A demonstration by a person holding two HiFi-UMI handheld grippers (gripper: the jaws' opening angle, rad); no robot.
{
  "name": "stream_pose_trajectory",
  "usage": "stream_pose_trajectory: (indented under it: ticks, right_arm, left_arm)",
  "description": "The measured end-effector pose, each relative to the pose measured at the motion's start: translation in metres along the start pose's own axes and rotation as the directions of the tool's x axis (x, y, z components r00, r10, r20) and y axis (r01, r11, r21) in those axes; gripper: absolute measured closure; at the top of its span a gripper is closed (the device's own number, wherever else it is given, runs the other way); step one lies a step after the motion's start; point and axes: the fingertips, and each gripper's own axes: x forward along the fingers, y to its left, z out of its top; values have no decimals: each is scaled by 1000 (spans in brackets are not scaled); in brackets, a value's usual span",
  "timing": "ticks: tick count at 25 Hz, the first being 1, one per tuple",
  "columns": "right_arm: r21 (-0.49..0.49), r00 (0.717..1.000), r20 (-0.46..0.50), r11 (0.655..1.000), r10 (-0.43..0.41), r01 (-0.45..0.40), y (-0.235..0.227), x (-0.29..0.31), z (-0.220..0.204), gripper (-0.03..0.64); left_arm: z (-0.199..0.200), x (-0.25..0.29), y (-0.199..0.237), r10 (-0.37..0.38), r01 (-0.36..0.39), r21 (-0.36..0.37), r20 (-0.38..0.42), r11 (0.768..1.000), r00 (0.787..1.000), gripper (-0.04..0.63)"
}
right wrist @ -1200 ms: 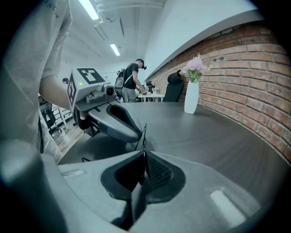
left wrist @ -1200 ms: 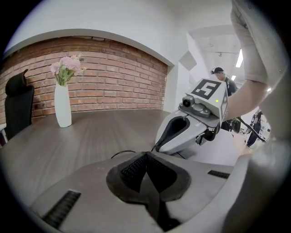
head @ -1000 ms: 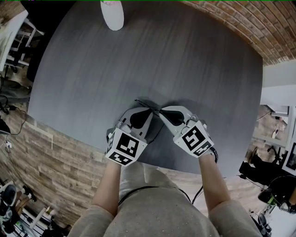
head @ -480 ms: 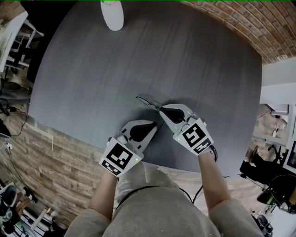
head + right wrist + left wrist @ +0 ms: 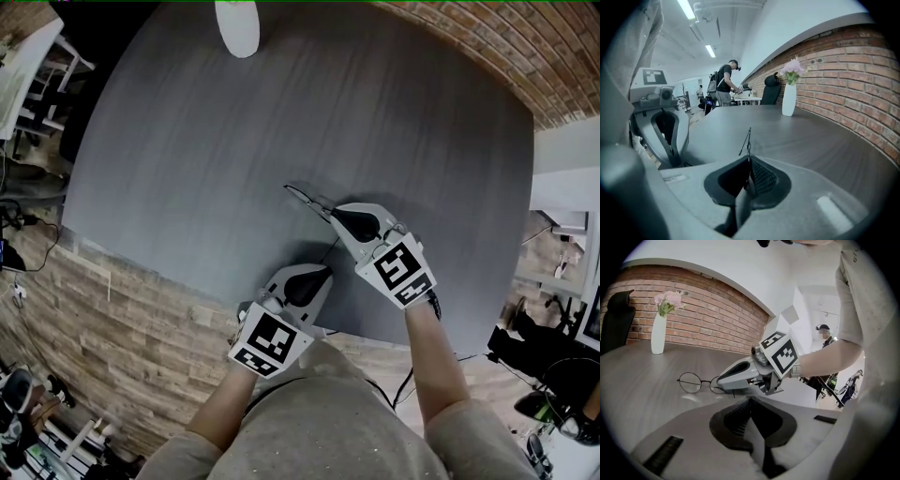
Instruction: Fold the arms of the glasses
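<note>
Thin round wire glasses lie on the grey table, one arm sticking out toward me. My right gripper is shut on the glasses at their right end; in the right gripper view a thin wire of the glasses pokes out from between the closed jaws of the right gripper. The left gripper view shows the glasses resting flat, with the right gripper at their side. My left gripper is shut and empty, held back near the table's front edge, apart from the glasses.
A white vase with pink flowers stands at the far side of the table. A brick wall runs behind it, with a black chair beside. A person stands far off in the room.
My left gripper has pulled away from the glasses, back toward me and the table's front edge. The right gripper stays at the glasses.
</note>
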Motion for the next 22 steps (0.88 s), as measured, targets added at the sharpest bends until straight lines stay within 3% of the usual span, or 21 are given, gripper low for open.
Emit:
stream_pose_trajectory:
  ticks: [7, 22]
  right_arm:
    - [12, 1000, -2, 1000, -28, 28, 2, 1, 1, 607]
    - [8, 1000, -7, 1000, -22, 22, 4, 0, 0, 607]
  left_arm:
    - [-26, 0, -2, 62, -65, -35, -83, 997, 995, 597]
    - [-36, -4, 43, 156, -162, -29, -150, 986, 976, 597]
